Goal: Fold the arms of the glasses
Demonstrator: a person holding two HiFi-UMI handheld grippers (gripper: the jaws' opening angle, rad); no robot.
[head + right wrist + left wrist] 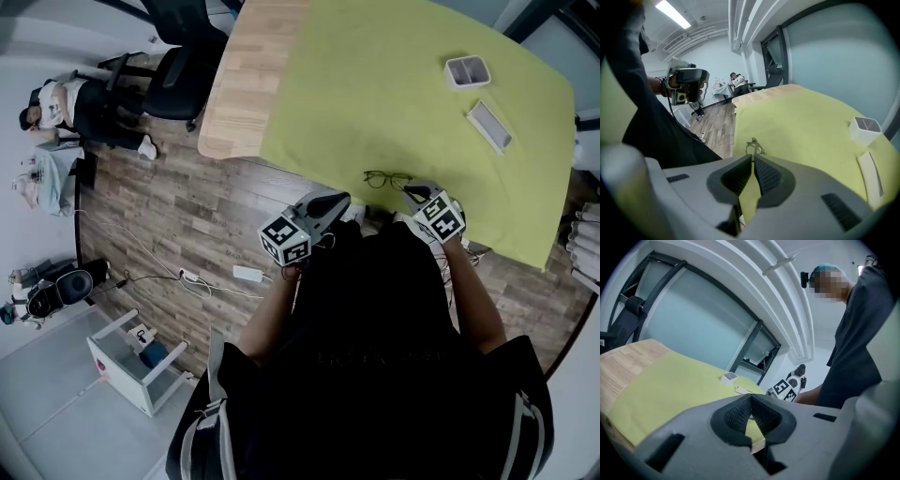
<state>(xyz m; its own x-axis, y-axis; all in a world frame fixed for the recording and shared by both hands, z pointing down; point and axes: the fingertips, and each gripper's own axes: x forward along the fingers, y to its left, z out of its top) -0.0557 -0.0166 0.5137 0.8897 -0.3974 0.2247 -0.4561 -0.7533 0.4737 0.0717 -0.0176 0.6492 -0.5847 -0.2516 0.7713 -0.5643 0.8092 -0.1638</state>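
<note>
The left gripper (751,397) is held up off the table edge. Its jaws are pressed together at the tips with nothing between them. The right gripper (753,157) is low over the cloth (375,84), and its jaws are squeezed together too, also on nothing. The glasses (387,178) lie on the cloth near the table's front edge, just past the right gripper's tips and between the two grippers. They are too small to tell how their arms are set. The cloth is yellow-green and covers most of the table (246,75), leaving bare wood at the left end. Farther back on the cloth, to the right, lies a flat white piece (489,125). Just beyond it stands a small white box (467,71), open on top. What is inside it cannot be made out. Down on the floor (187,216), to the person's left, a white crate (111,367) holds a blue thing (155,354). A black chair (178,80) stands at the table's far left end.
</note>
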